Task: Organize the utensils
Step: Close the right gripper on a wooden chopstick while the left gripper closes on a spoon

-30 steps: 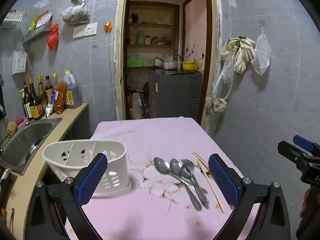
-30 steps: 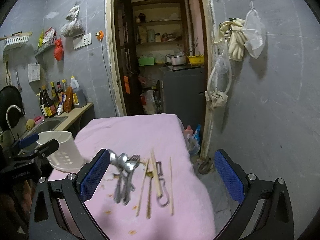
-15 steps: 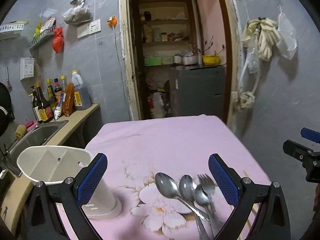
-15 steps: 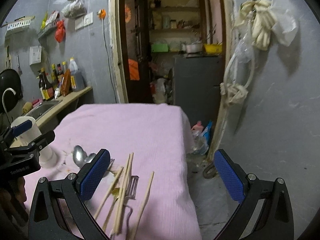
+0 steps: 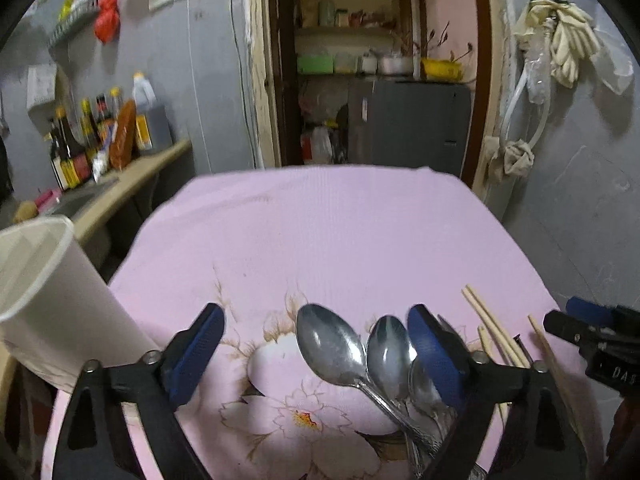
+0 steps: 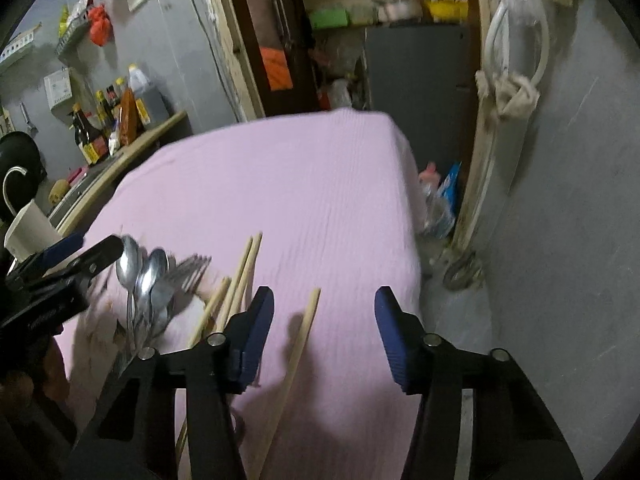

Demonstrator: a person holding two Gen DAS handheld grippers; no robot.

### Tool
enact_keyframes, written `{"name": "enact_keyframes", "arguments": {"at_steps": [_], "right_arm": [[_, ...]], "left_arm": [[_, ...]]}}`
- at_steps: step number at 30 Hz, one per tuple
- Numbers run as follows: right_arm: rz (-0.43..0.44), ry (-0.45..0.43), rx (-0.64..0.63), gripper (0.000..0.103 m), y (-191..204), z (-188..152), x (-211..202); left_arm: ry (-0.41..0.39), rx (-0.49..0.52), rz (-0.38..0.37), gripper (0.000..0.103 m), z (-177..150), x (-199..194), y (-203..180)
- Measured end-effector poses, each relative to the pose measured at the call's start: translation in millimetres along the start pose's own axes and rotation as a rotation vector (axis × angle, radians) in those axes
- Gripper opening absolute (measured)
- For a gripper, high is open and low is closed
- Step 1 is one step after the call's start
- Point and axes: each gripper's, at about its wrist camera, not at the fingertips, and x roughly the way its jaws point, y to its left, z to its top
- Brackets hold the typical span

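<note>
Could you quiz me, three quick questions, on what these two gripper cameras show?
1. True or false: the left gripper is shut on a spoon.
2. What lies between the right gripper's open fingers?
A. a fork
B. a single chopstick
C. a cup
3. Fill in: the white utensil holder stands to the ____ of the spoons in the left wrist view.

Key:
1. False; it is open.
2. B, the single chopstick.
3. left

A pink tablecloth [image 5: 340, 232] printed with pale brown-edged flowers is seen, with silver spoons [image 5: 332, 344], tan chopsticks [image 6: 298, 344], a white holder [image 5: 48, 304] and blue-padded black gripper fingers [image 6: 256, 336].
</note>
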Motion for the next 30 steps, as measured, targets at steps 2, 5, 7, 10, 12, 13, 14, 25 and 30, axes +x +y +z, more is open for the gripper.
{"name": "enact_keyframes", "arguments": {"at_steps": [2, 5, 7, 10, 12, 13, 14, 25, 30], "right_arm": [[0.006, 0.039, -0.002, 0.035, 2.6, -3.8, 6.7], [0.006, 0.092, -0.008, 0.031, 4.3, -6.9, 12.4], [0.007, 0.120, -0.004, 0.028, 6.4, -7.6, 15.4], [-0.016, 0.176, -0.004, 0.028, 12.3, -5.3, 20.7], [-0.031, 0.202, -0.008, 0.028, 15.3, -3.6, 22.9], [-0.042, 0.220, -0.016, 0.028, 17.6, -3.3, 23.7], [-0.050, 0.237, -0.020, 0.028, 18.9, -2.7, 23.4], [-0.092, 0.288, -0.021, 0.028, 28.0, -5.2, 11.5], [-0.126, 0.307, -0.037, 0.017, 29.5, -1.3, 14.3]], "left_arm": [[0.038, -0.015, -0.013, 0.072, -0.9, 8.0, 1.9], [0.079, -0.036, -0.038, 0.058, -0.7, 16.8, 5.3], [0.105, -0.052, -0.060, 0.050, -0.5, 22.4, 8.8], [0.137, -0.075, -0.090, 0.040, -0.5, 29.5, 12.0], [0.168, -0.095, -0.115, 0.038, -0.6, 35.8, 14.4], [0.176, -0.104, -0.122, 0.038, -0.9, 37.4, 15.5], [0.174, -0.113, -0.128, 0.038, -0.9, 38.3, 16.9], [0.215, -0.130, -0.189, 0.030, -0.7, 39.9, 25.1], [0.239, -0.166, -0.228, 0.012, 2.8, 41.2, 30.8]]}}
